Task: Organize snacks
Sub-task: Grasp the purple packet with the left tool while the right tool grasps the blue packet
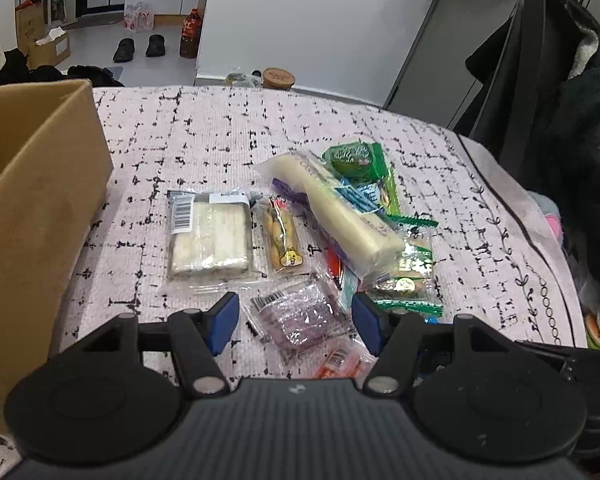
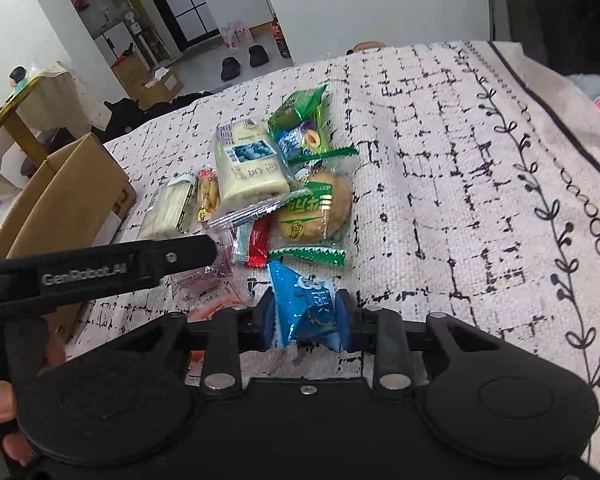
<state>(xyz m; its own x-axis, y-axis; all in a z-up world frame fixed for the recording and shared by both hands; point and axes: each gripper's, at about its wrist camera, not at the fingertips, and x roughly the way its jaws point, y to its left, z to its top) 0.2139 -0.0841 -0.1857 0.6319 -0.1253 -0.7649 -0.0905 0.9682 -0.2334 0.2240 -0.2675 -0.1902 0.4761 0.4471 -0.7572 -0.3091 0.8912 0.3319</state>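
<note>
Right claw (image 2: 306, 316) clamps blue packet (image 2: 312, 308) — long axis pointing forward; left claw (image 1: 296, 322) spread apart.

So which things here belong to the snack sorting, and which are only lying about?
Job: blue packet in the right tool; snack pile; cardboard box; open left tool.

Lying about: shoes, bottle, jar, black clothes.
</note>
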